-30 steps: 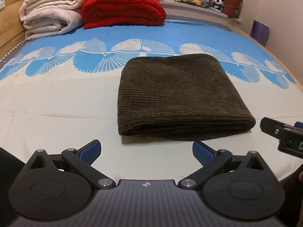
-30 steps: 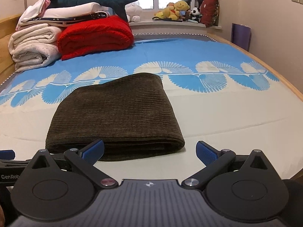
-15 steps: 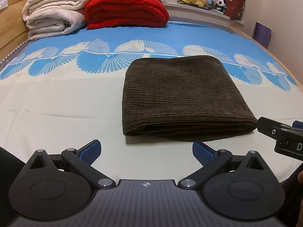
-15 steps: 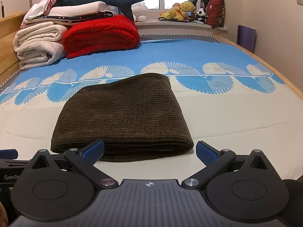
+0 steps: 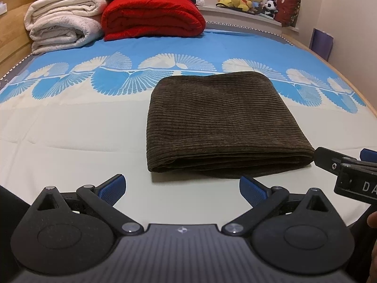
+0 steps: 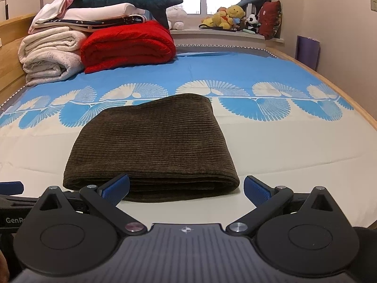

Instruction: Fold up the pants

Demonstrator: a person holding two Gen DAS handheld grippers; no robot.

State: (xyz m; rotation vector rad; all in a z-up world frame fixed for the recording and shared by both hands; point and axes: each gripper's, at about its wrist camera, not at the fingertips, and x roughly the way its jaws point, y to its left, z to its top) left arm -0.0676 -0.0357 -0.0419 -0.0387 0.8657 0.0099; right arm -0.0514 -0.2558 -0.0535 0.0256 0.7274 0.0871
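Observation:
The dark brown corduroy pants (image 5: 221, 122) lie folded into a flat rectangle on the bed; they also show in the right wrist view (image 6: 153, 146). My left gripper (image 5: 182, 188) is open and empty, held just in front of the near edge of the pants, not touching them. My right gripper (image 6: 186, 187) is open and empty, also just short of the near folded edge. Part of the right gripper body (image 5: 348, 172) shows at the right edge of the left wrist view, beside the pants' near right corner.
The bed (image 5: 70, 141) has a cream and blue patterned sheet. Folded white blankets (image 5: 63, 23) and a red blanket (image 5: 150, 16) are stacked at the far end, with a plush shark (image 6: 127, 0) on top. Stuffed toys (image 6: 231, 18) sit on the windowsill. A wooden bed frame (image 6: 358, 108) runs along the right.
Both grippers have tilted up and pulled back slightly, so the view shows more of the far end of the bed. The pants have not moved. Both stay open.

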